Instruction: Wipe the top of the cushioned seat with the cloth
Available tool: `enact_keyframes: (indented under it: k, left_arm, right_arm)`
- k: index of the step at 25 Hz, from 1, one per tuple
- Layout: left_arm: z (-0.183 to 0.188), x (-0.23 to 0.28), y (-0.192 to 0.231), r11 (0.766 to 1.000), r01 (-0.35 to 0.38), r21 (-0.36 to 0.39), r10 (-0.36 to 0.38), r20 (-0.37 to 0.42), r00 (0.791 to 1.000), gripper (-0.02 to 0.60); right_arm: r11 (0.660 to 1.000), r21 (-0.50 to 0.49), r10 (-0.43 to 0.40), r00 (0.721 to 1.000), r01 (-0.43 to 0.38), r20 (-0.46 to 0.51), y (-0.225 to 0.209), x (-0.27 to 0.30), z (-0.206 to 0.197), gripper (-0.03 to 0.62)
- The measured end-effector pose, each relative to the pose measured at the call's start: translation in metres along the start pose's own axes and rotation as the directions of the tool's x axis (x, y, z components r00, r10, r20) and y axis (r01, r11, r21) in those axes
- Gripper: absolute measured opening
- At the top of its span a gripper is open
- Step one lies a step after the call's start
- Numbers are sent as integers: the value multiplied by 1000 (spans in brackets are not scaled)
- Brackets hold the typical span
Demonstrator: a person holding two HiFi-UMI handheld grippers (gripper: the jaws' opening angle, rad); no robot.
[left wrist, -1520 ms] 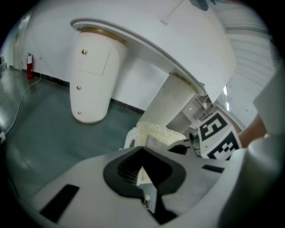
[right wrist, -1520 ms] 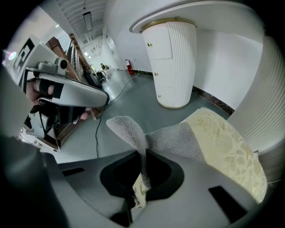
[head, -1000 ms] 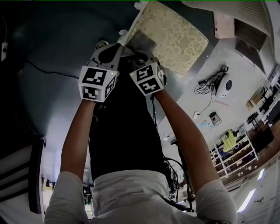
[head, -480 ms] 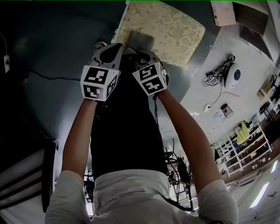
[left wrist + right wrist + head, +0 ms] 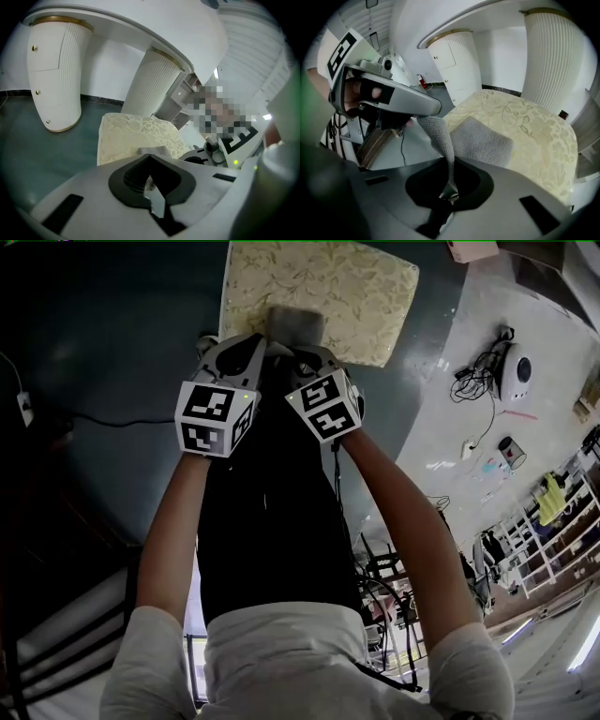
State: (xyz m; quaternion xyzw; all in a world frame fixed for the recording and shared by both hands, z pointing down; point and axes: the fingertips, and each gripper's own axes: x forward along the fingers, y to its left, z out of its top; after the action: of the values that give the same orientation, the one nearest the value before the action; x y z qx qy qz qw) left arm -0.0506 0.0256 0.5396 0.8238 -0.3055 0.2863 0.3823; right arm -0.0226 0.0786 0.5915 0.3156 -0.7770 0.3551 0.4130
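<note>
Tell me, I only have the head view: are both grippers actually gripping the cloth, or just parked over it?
Observer: The right gripper is. Its own view shows a strip of the cloth running down between its fingers, which are closed on it.
Operator: And the left?
Observer: The left gripper has its fingers together on a pale scrap that looks like cloth. The right gripper view shows the cloth rising up to it.
Operator: Is the cloth flat on the seat?
Observer: Only partly. The far part lies flat on the seat, and the near end lifts off toward the two grippers.
</note>
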Motion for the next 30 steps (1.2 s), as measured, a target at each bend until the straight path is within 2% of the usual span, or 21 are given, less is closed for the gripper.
enact_keyframes:
  k: [8, 22, 30]
  left_arm:
    - [6, 10, -15, 1000, 15, 7, -15, -6, 1000, 14]
    - [35, 10, 14, 997, -48, -65, 49, 19, 999, 14]
    - [49, 18, 20, 995, -61, -77, 62, 21, 998, 14]
  right_arm:
    - [1000, -12, -9, 1000, 10, 16, -19, -7, 5, 20]
    - [999, -30, -37, 999, 37, 7, -67, -4, 52, 20]
    - [998, -34, -43, 999, 43, 11, -89, 0, 74, 20]
